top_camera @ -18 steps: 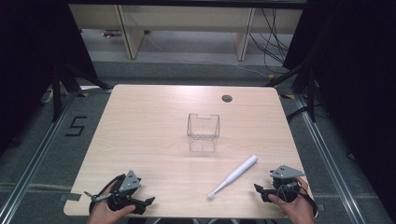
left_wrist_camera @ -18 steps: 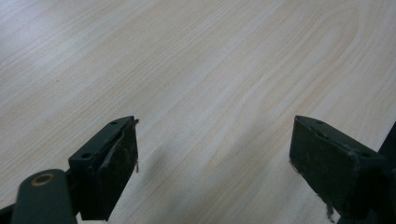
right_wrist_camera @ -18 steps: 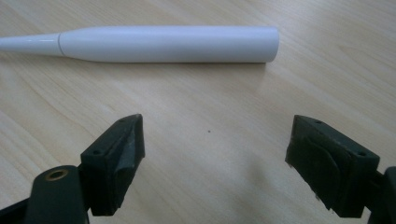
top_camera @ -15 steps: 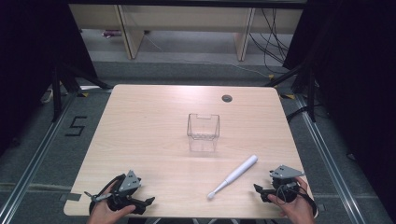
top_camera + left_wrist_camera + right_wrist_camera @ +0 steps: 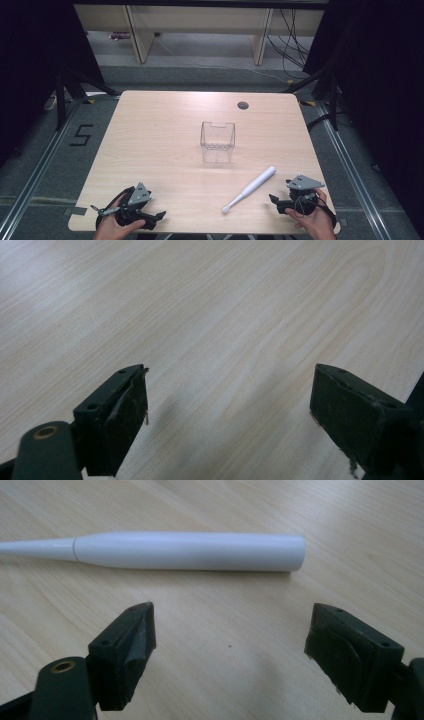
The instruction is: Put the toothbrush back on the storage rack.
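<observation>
Nothing is shifting since a moment ago: we are holding both grippers at the near edge of the table (image 5: 165,115), as before. Left gripper (image 5: 159,216): jaws wide, empty, over bare wood. Right gripper (image 5: 274,200): jaws wide, empty, facing the white toothbrush (image 5: 185,552), which is lying flat just beyond them, untouched. Clear box (image 5: 218,141): standing mid-table, empty. We judge the pickup is not yet starting.

Smooth glossy white plastic toothbrush (image 5: 190,552) on matt pale wood-grain table (image 5: 165,130).
</observation>
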`<state>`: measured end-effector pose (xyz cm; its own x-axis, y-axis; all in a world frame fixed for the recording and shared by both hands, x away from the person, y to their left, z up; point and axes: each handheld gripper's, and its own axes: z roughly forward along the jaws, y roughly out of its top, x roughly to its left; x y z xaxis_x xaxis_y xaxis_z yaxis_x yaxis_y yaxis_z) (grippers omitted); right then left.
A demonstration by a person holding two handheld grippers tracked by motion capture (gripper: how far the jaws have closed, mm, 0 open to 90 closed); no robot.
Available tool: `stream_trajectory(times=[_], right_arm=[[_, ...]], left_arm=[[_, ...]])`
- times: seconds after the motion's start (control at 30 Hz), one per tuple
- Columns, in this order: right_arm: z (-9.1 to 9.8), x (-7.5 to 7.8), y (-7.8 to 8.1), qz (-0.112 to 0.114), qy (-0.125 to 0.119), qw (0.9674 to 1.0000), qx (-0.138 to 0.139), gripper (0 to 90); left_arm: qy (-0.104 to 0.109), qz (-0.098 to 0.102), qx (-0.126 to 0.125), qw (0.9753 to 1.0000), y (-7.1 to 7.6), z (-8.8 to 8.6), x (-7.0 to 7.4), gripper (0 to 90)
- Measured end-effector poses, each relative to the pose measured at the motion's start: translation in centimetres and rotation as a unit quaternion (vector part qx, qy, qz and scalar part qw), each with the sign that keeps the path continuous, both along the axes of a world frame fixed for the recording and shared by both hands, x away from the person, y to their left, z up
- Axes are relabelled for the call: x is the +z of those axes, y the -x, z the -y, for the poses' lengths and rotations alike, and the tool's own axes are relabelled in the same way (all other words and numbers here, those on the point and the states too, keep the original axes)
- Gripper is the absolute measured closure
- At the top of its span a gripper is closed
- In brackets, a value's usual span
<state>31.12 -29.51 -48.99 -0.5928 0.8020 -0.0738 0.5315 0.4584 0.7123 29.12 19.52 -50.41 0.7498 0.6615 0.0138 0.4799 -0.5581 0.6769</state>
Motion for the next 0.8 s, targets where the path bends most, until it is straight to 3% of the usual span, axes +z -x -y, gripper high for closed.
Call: stream_trajectory(times=[0.07,0.13,0.17,0.2,0.27,0.3,0.33,0.47,0.53,0.6,0.8], right_arm=[[0.0,0.1,-0.3,0.009,0.002,0.9999,0.010,21.5],[-0.1,0.3,-0.3,0.010,-0.003,0.9999,0.012,30.7],[-0.1,0.3,-0.3,0.010,-0.003,0.9999,0.012,30.7],[-0.3,0.7,-0.6,0.013,-0.016,0.9997,0.015,41.7],[-0.6,1.0,-0.7,0.001,-0.029,0.9995,0.012,48.9],[-0.6,1.0,-0.7,0.001,-0.029,0.9995,0.012,48.9],[-0.7,1.1,-1.0,0.004,-0.015,0.9998,0.014,54.6],[-0.8,1.0,-1.3,0.006,-0.008,0.9997,0.021,59.9],[-1.0,0.9,-1.3,-0.008,-0.015,0.9998,0.009,60.0],[-1.1,0.9,-1.5,-0.013,-0.018,0.9996,0.016,60.8],[-1.4,1.1,-2.3,0.000,-0.014,0.9998,0.017,66.2]], left_arm=[[0.000,0.000,0.001,1.0000,0.0,0.0,0.0,14.8],[-0.002,0.001,-0.002,1.0000,0.0,0.0,0.0,14.8],[-0.002,0.001,-0.002,1.0000,0.0,0.0,0.0,14.8],[0.000,0.000,-0.001,1.0000,0.0,0.0,0.0,14.8],[-0.002,0.001,-0.005,1.0000,-0.1,0.0,0.0,14.9],[-0.002,0.001,-0.005,1.0000,-0.1,0.0,0.0,14.8],[-0.001,0.001,-0.004,1.0000,0.0,0.0,0.0,14.9],[0.001,0.001,-0.001,1.0000,0.0,0.0,0.0,14.9],[0.000,0.002,-0.003,1.0000,0.0,0.0,0.0,14.8],[0.000,0.001,-0.003,1.0000,0.0,0.0,0.0,14.9],[-0.002,-0.004,-0.004,1.0000,0.0,0.0,0.1,14.8]])
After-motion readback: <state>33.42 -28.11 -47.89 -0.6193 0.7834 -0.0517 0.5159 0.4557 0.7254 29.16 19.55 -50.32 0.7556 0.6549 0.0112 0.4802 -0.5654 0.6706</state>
